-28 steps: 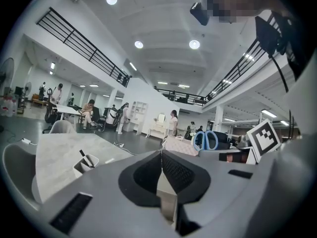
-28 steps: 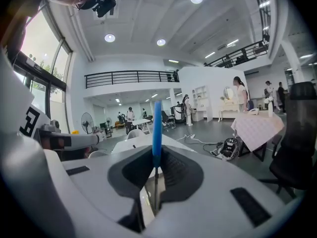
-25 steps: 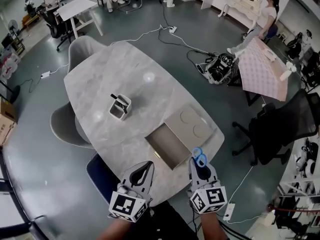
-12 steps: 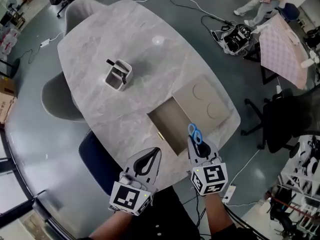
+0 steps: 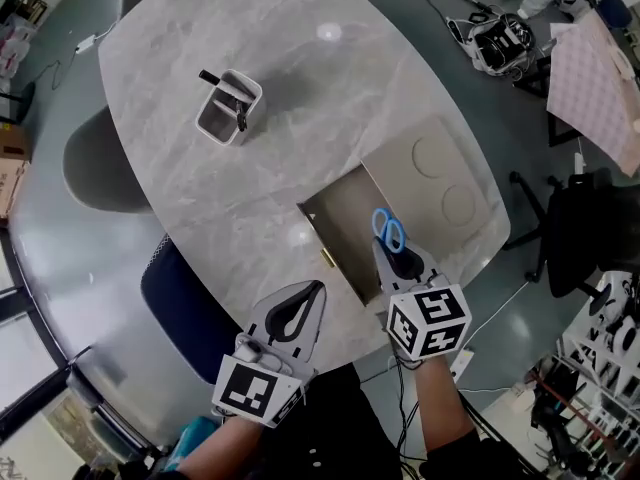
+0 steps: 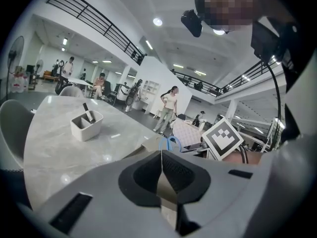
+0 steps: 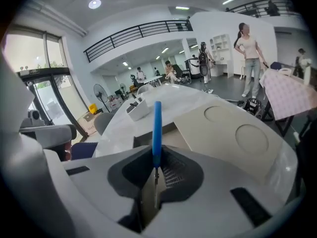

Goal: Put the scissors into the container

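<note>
Blue-handled scissors stick forward out of my right gripper, which is shut on them; in the right gripper view the blue handle rises edge-on from between the jaws. They hang over the open tan box near the table's front edge. A small white container with a dark pen in it stands farther off on the marble table, and shows again as the white container in the left gripper view. My left gripper is shut with nothing in it, at the table's near edge.
The box's lid with two round dents lies beside the box on the right. A dark blue chair sits under the near edge and a grey chair at the left. Cables and a bag lie on the floor.
The head view has shifted, so the table now sits higher in frame. My right gripper has carried the scissors forward over the open box. The left gripper has stayed shut near the edge.
</note>
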The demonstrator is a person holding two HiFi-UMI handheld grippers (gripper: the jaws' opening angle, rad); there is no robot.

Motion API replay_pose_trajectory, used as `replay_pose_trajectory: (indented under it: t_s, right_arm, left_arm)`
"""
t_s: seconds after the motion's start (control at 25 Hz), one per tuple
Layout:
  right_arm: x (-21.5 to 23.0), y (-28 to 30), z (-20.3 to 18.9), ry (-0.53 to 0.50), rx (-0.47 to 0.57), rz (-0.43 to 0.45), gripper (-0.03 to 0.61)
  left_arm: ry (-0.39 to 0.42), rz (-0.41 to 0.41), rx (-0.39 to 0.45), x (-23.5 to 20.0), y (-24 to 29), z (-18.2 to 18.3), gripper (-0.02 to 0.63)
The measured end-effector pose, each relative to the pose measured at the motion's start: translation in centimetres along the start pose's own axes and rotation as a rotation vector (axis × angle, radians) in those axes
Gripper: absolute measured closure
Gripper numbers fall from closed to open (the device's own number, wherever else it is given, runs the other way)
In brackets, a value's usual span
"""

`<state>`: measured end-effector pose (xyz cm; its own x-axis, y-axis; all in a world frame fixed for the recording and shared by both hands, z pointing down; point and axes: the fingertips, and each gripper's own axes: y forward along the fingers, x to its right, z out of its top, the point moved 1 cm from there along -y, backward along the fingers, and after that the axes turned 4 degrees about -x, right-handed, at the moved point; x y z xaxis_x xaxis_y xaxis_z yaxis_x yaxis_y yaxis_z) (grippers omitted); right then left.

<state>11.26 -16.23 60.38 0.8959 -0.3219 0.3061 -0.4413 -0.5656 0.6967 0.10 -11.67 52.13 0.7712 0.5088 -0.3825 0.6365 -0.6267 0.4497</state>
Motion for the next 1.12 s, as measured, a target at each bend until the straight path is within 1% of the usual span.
replay_pose_trajectory:
  t_s: [0.24,0.48,0.72,1.12]
  right_arm:
    - [0.6,3.1,-1.9,0.040,-0.121,0.030,0.548]
    - [0.8,5.7,-3.1,0.138,-0.210,0.059,0.548]
    - [0.9,7.2,-3.9,0.173,-0.259,0.071,0.548]
    - [0.8,8.1,-4.5,0.156,-0.283,0.054,0.546]
  left_arm:
    - [-0.041,0.008,-0.030,-0.9,1.6,-2.0,0.597]
    - [-0.073,0.018,-0.053,-1.8,2.2,-3.7,0.597]
    - [-0.087,0.026,-0.058,-2.2,2.3,-4.2,0.597]
    - [-0.100,0.027,-0.059,-2.5,2.4,-4.4,0.597]
